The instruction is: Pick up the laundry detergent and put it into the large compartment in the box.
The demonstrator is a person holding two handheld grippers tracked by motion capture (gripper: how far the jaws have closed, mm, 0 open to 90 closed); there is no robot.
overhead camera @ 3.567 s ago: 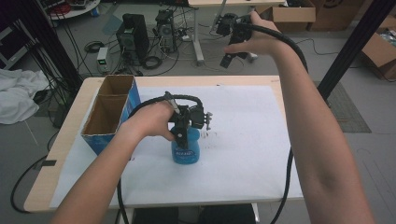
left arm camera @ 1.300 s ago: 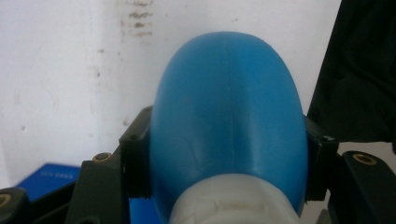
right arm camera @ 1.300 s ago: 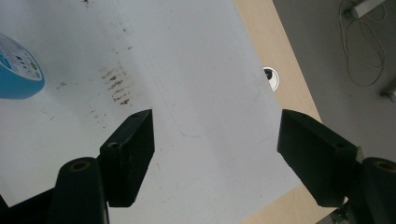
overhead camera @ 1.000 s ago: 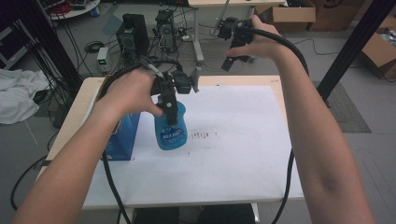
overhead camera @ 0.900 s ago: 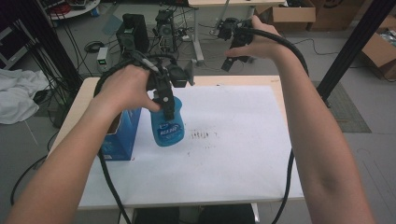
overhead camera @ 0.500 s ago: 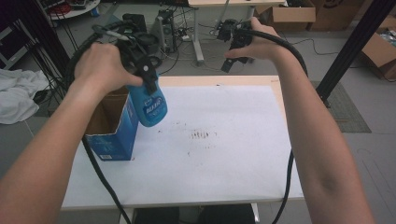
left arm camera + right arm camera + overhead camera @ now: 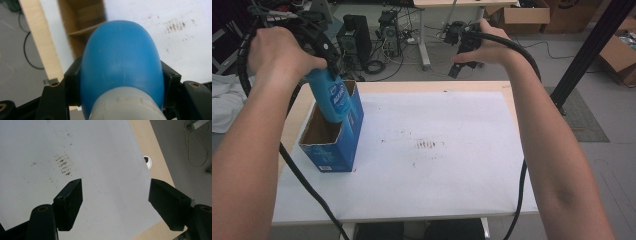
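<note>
left gripper [image 7: 324, 62] holds blue bottle [image 7: 331, 97] over open blue box [image 7: 334, 145].

Wooden-topped table [image 7: 377, 88], pale edge exposed around a white sheet [image 7: 432, 150] that covers most of it. Brown smudges [image 7: 427, 145] near the sheet's middle. Round cable hole [image 7: 148, 161] in the bare wood by the sheet's corner. Grey floor [image 7: 612, 165] all round. Beyond the far edge: black computer tower [image 7: 354, 37], loose cables [image 7: 374, 65], legs of a second desk [image 7: 424, 35]. Cardboard boxes [image 7: 524, 12] at the back. Black post [image 7: 592, 45] slants past a dark mat [image 7: 582, 117]. White cloth [image 7: 224, 107] heaped on the floor. Even, flat light
</note>
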